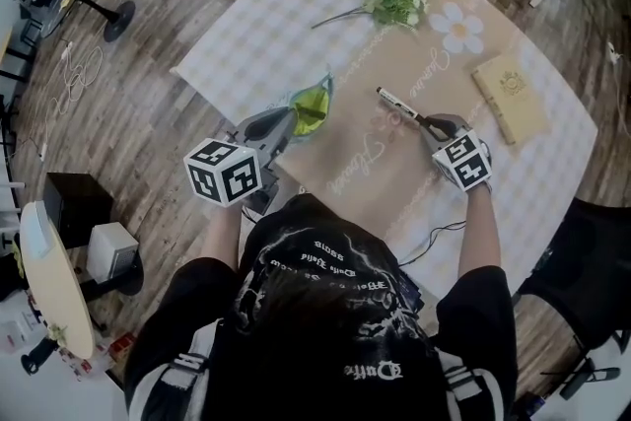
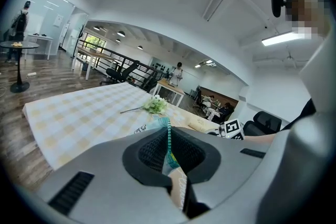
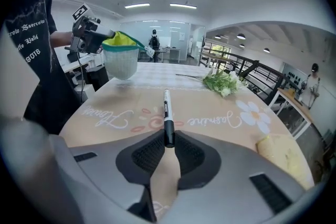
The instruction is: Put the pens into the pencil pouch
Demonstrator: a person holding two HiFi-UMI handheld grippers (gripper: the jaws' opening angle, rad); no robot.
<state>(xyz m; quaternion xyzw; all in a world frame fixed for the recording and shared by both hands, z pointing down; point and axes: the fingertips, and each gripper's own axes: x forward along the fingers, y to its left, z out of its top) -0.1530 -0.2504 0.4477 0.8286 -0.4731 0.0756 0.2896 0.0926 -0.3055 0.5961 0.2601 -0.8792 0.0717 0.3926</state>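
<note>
Now, pick-up: your right claw (image 3: 167,145) pinches the pen (image 3: 166,107) by its dark end, apart from the pouch (image 3: 121,60), which your left claw (image 2: 170,153) clamps by its rim. Next, as I judge it: steer the pen into the pouch mouth.

One pen (image 1: 399,107), above the mat (image 1: 394,168). One mat, with one printed daisy (image 1: 461,27) at its far right corner. One pouch (image 1: 311,104), at the mat's left edge. One flower sprig (image 1: 394,3), at the mat's far edge. One book (image 1: 511,96), at the mat's right end. Two tongs: left tongs (image 1: 291,120) beside the mat's left edge, right tongs (image 1: 429,124) over the mat. Two marker cubes, one per tongs: left cube (image 1: 225,171), right cube (image 1: 463,160). One tabletop (image 1: 266,25) under the mat.
</note>
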